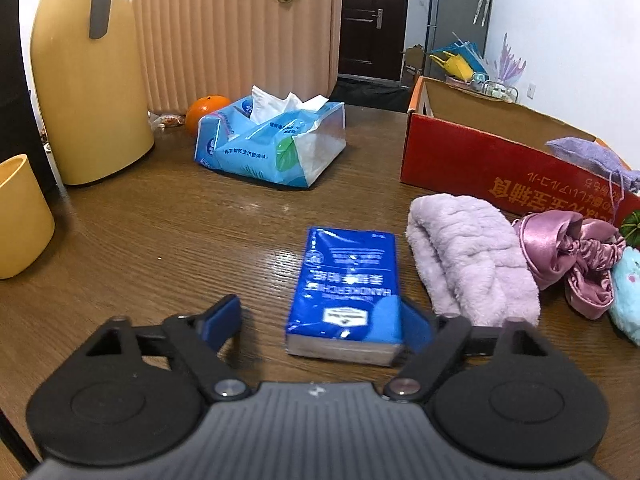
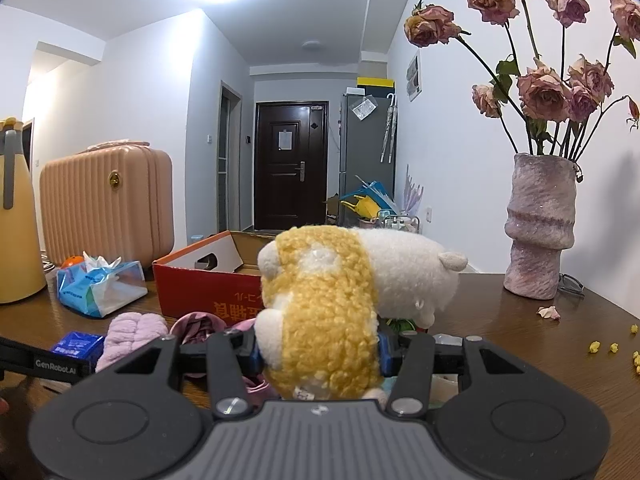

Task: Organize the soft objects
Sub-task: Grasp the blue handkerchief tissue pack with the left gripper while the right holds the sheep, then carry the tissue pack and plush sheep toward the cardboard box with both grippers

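The right gripper (image 2: 318, 354) clamps a fluffy yellow-and-white plush toy (image 2: 332, 304), lifted ready for the red cardboard box (image 2: 192, 288); the left gripper (image 1: 320, 320) straddles a blue tissue packet (image 1: 346, 292), jaws apart.

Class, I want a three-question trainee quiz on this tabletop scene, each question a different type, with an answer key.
1. True or false: the right gripper is clamped on the plush sheep.
2. Which item lies between the left gripper's fingers?
A. orange
B. blue handkerchief pack
C. pink fuzzy cloth
3. Fill in: the purple pouch is draped over the rim of the red ____.

Key: 1 true; 2 B; 3 box.
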A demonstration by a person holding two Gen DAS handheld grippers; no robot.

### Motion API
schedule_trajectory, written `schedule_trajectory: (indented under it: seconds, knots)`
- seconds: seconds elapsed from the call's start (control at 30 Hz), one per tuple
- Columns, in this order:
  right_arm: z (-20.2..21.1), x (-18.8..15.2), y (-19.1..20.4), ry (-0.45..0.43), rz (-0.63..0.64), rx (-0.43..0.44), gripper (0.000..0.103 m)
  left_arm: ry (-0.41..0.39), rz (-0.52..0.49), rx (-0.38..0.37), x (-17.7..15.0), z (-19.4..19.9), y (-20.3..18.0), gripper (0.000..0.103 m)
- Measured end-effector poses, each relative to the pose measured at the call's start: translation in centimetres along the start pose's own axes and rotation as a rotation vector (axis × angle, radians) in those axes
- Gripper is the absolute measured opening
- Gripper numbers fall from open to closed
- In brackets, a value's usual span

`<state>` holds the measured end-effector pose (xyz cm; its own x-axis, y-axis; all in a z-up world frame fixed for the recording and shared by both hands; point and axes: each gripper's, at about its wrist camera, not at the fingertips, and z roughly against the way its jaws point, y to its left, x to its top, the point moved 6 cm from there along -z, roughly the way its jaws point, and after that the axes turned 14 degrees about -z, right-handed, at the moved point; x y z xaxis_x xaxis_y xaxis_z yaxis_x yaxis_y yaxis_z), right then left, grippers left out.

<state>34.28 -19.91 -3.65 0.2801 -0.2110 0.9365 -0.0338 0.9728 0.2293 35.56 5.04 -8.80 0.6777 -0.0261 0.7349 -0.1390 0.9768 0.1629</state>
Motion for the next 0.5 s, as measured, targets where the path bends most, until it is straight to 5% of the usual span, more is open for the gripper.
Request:
schedule_trajectory:
  seconds: [0.13,0.5]
  knots:
    - [-0.02,-0.06,0.03,0.002,-0.001,0.004,0.048,-0.011,-0.001,-0.013,0.15,0.33,0.04,0.055]
    - [-0.01,-0.05,0.06,0.003,-0.003,0.010,0.048,-0.036,0.019,-0.011,0.58,1.01,0.68,0.054]
